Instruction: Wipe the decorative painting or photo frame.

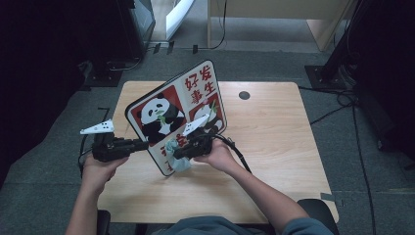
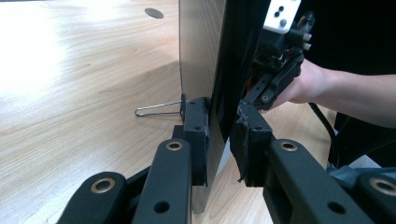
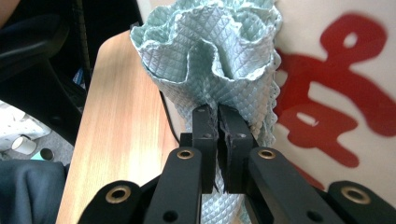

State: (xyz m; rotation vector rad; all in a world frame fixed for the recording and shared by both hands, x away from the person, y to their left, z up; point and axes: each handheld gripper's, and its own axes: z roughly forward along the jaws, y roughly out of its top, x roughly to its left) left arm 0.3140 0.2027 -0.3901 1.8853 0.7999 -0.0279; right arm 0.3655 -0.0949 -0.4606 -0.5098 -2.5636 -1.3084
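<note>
A square panda sign board (image 1: 177, 111) with red characters stands tilted on the wooden table (image 1: 274, 147). My left gripper (image 1: 145, 143) is shut on the board's left edge; in the left gripper view its jaws clamp the thin board edge (image 2: 215, 93), and a wire stand (image 2: 156, 109) sticks out behind. My right gripper (image 1: 177, 154) is shut on a light blue quilted cloth (image 1: 177, 157). The bunched cloth (image 3: 212, 56) presses against the board's printed face (image 3: 336, 93) near its lower part.
A round cable hole (image 1: 244, 95) sits at the table's far right. Dark equipment and cables lie on the carpet around the table. A chair (image 3: 37, 46) stands off the table's edge in the right gripper view.
</note>
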